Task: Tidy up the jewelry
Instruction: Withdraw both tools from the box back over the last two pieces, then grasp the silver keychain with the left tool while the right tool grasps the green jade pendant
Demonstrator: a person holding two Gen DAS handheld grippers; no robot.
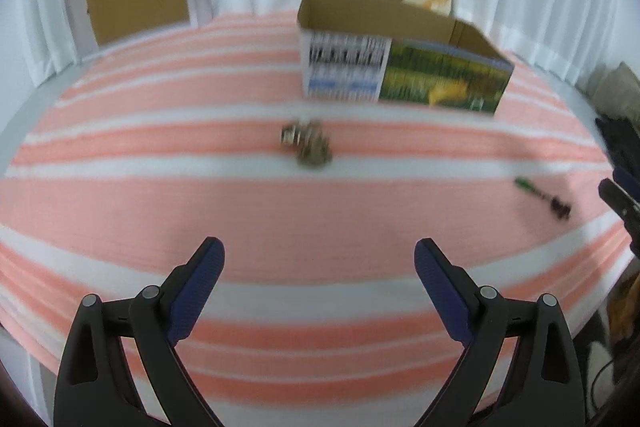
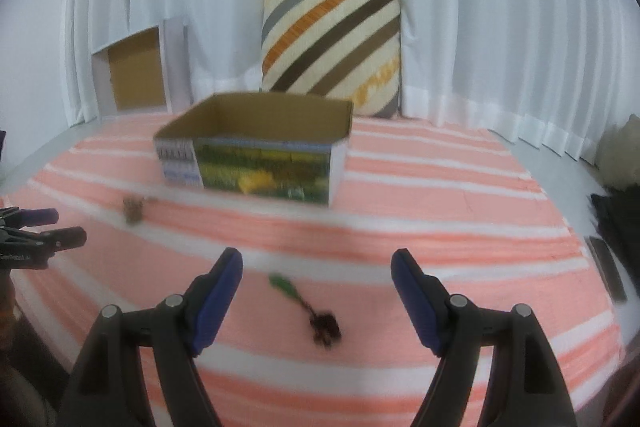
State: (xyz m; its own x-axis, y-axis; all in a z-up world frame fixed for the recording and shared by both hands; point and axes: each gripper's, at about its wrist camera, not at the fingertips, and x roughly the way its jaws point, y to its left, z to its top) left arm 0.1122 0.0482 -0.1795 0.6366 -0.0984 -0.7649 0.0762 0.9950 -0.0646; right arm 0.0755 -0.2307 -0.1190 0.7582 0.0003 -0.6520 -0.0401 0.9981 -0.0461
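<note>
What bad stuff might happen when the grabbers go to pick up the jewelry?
1. The green-and-dark jewelry piece is thin and flat on the striped cloth; the right gripper, open above it, might pinch cloth or let it slip.
2. The gold jewelry cluster ahead of the open left gripper looks bunched; a grab may lift only part.
3. The open box has tall walls; a low carry could bump them.

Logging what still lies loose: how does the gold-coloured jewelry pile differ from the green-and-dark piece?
The gold-coloured pile is a compact clump; the green-and-dark piece is stretched out, green end to dark cluster. The pile lies nearer the open box; the piece lies before the right claw. Both rest on the striped cloth, ungrasped.
</note>
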